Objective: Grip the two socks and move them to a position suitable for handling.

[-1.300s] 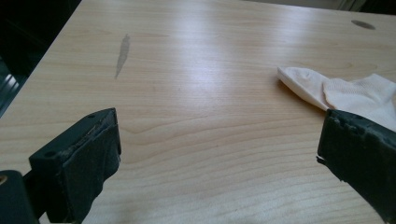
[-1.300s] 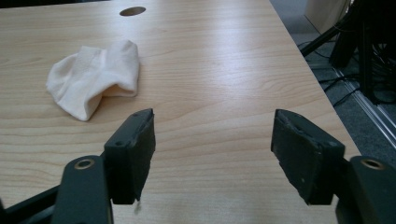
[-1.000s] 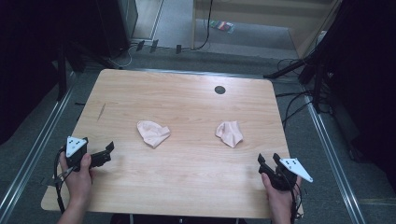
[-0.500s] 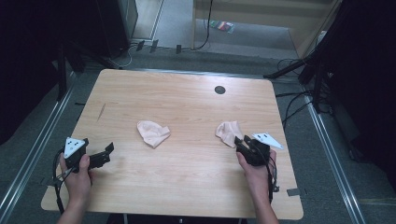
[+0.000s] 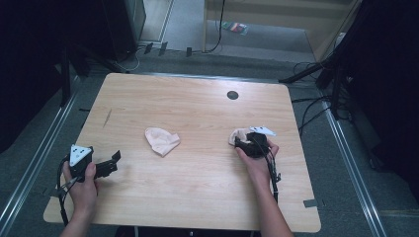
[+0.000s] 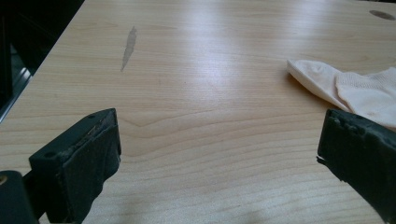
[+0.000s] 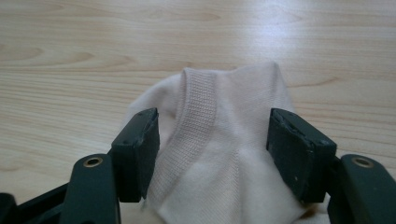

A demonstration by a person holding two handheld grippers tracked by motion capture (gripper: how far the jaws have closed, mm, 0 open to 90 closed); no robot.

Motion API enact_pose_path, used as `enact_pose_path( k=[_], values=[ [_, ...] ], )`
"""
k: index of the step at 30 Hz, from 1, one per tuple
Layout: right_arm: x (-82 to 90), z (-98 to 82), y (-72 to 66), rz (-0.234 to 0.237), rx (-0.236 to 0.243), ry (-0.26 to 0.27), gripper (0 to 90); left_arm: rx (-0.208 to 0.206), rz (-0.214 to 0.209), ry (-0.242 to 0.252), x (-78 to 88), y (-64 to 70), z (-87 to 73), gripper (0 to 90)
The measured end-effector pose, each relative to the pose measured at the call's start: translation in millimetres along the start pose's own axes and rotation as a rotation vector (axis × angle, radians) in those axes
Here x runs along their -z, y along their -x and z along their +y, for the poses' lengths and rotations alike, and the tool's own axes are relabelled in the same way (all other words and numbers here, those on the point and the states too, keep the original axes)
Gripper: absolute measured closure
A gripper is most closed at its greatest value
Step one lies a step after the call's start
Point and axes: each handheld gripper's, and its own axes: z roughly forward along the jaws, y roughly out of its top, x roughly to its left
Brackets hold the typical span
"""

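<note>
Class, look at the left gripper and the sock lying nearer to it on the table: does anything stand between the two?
Nothing visible does. The left gripper is open near the table's left edge, and only bare wooden table lies between it and the sock towards the middle. In the left gripper view, that sock sits ahead beside one jaw, unobstructed.

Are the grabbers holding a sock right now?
Not yet. The right gripper has its jaws open on either side of the right sock, near its ribbed cuff, not pinching. The left gripper is open over bare table.

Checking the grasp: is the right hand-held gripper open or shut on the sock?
Open: the right hand-held gripper straddles the crumpled pale pink sock, jaws spread apart.
</note>
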Motion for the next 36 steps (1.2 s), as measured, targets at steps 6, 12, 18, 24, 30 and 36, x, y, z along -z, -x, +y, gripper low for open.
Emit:
enact_pose_path(
  k=[6,12,18,24,30,36],
  values=[
    [-0.1,-3.1,-7.7,-0.076,0.043,0.009,63.1,0.006,0.0,0.003,-0.3,-0.4,-0.1,0.0],
    [4.3,-5.6,-6.6,-0.032,0.022,0.021,82.2,0.0,0.009,0.005,0.7,0.0,-0.4,0.0],
    [47.1,-0.4,-12.6,0.084,0.013,0.12,82.4,0.0,0.012,0.02,6.7,0.9,1.1,0.0],
    [97.7,-4.1,-39.2,0.157,0.045,0.213,82.3,-0.026,-0.019,0.028,12.8,20.2,2.9,0.0],
    [123.2,-19.6,-73.8,0.225,0.056,0.213,82.3,-0.047,-0.091,0.055,27.8,48.8,3.9,0.0],
    [130.9,-36.5,-104.8,0.287,0.063,0.184,82.2,-0.065,-0.176,0.051,36.3,78.0,0.4,0.0]
  ],
)
